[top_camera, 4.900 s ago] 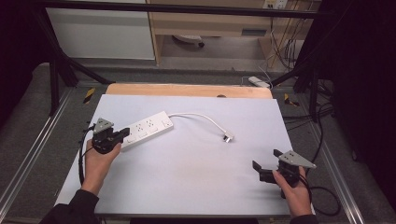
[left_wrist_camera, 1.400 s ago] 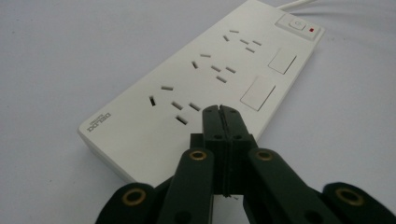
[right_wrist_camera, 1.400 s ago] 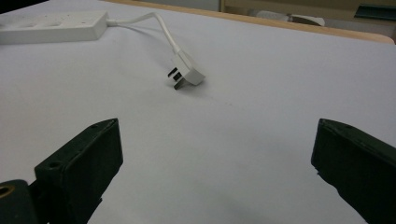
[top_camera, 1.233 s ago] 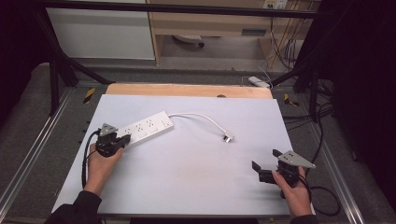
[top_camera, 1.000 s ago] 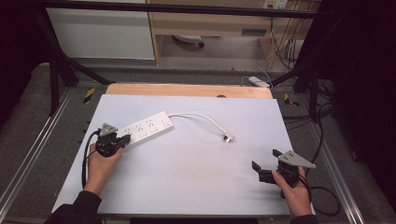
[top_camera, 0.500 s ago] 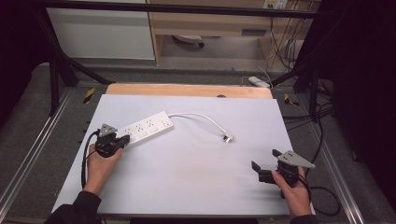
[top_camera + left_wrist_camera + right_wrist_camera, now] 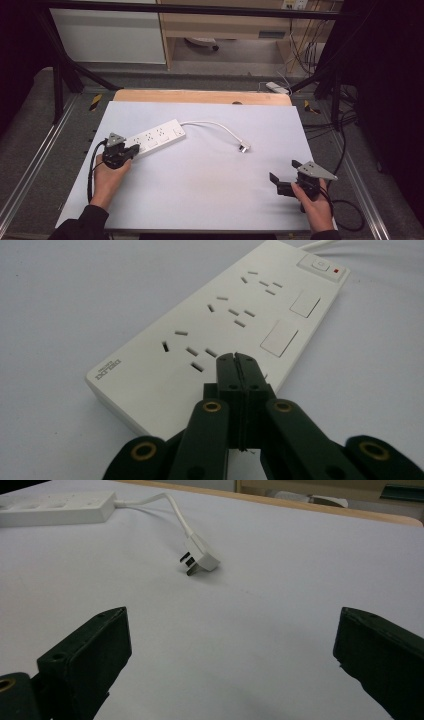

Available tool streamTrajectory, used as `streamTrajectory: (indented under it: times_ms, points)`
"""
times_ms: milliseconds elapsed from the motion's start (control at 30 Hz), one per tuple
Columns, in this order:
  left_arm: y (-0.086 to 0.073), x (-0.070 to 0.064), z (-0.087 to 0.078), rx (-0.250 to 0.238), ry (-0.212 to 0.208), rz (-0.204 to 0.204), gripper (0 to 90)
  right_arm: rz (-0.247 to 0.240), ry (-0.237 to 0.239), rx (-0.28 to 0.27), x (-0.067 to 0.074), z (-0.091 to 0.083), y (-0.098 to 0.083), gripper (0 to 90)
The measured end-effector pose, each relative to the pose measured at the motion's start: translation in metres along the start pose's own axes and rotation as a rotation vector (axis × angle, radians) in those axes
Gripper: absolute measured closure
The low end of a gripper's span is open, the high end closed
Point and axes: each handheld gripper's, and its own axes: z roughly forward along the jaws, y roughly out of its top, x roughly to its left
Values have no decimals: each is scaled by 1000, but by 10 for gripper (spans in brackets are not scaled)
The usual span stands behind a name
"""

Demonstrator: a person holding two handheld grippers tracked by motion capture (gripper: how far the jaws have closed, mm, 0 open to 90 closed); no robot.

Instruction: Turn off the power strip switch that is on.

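A white power strip (image 7: 155,137) (image 7: 225,320) lies at the left of the pale table (image 7: 210,185), with its white cable (image 7: 212,123) curving right to a white plug (image 7: 244,147) (image 7: 199,555) that lies on its side. My left gripper (image 7: 132,150) (image 7: 235,357) is shut with nothing between its jaws, and its tips rest over the strip's near end. My right gripper (image 7: 282,172) (image 7: 230,645) stands open at the table's front right, pointing toward the plug from some way off.
A wooden strip (image 7: 200,96) edges the table's far side. Metal rails (image 7: 30,170) run along both sides. A white cabinet (image 7: 107,35), a wooden shelf (image 7: 225,25) and loose cables (image 7: 310,50) lie beyond the table.
The left gripper drew back slightly toward the person along the strip's end since the earliest frame. Over the last second nothing has visibly moved.
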Motion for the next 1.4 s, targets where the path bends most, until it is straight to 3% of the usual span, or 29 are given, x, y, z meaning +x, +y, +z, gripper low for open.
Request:
streamTrajectory:
  times_ms: [567, 867, 1133, 1400]
  points:
    - [1, -1, -2, -18, 0, -3, 900, -1, 1, 1, 0, 0, 0, 25]
    - [2, 0, -5, -57, -1, -16, 893, -3, 0, 1, 0, 0, 0, 25]
    - [4, -1, -8, -100, 2, -22, 792, -4, 0, 1, 0, 0, 0, 26]
    - [6, -3, -9, -133, 8, -38, 617, -3, 0, 1, 0, 0, 0, 26]
